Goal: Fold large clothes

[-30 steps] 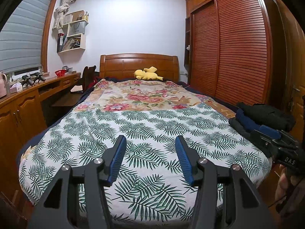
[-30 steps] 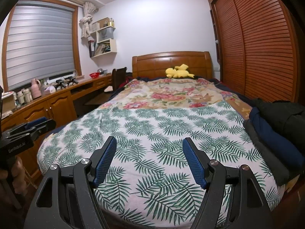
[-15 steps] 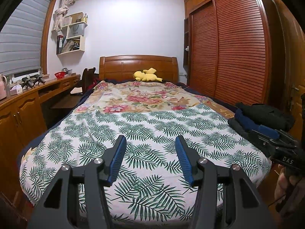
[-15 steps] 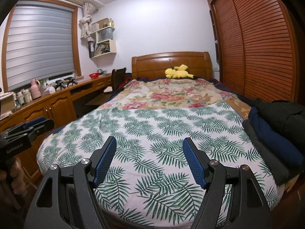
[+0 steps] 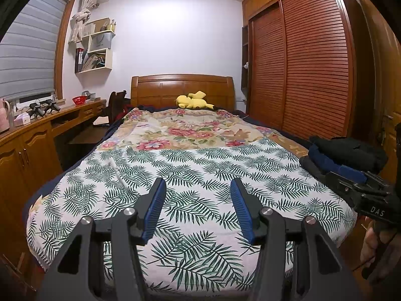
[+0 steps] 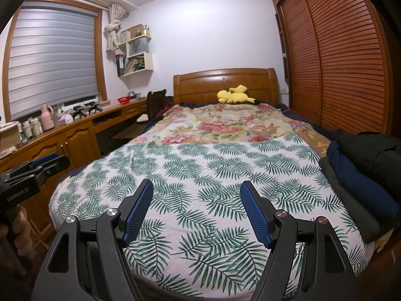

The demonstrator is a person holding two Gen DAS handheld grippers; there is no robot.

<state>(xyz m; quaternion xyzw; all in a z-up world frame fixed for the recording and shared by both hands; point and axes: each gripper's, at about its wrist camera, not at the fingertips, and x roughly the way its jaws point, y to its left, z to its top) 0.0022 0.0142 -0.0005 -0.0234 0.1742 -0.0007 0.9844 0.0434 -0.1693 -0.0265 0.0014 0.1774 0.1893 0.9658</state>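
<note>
A pile of dark clothes (image 5: 348, 153) (image 6: 363, 165), black on top with navy and grey beneath, lies at the right edge of the bed. My left gripper (image 5: 198, 188) hovers open over the bed's foot with nothing between its blue pads. My right gripper (image 6: 196, 188) is also open and empty, held above the same end of the bed. Each view catches the other gripper: the right one (image 5: 356, 183) beside the clothes pile, the left one (image 6: 37, 168) at the far left, gripped by a hand.
The bed is covered by a palm-leaf sheet (image 5: 200, 175) (image 6: 213, 175) and a floral blanket (image 5: 195, 130) farther back. A yellow plush toy (image 5: 193, 100) rests at the wooden headboard. A wooden desk with cabinets (image 6: 75, 135) runs along the left; a slatted wardrobe (image 5: 300, 70) stands on the right.
The left wrist view has tipped slightly, so the headboard and bed sit a little lower in frame. Both grippers keep the same opening and the clothes pile is unmoved.
</note>
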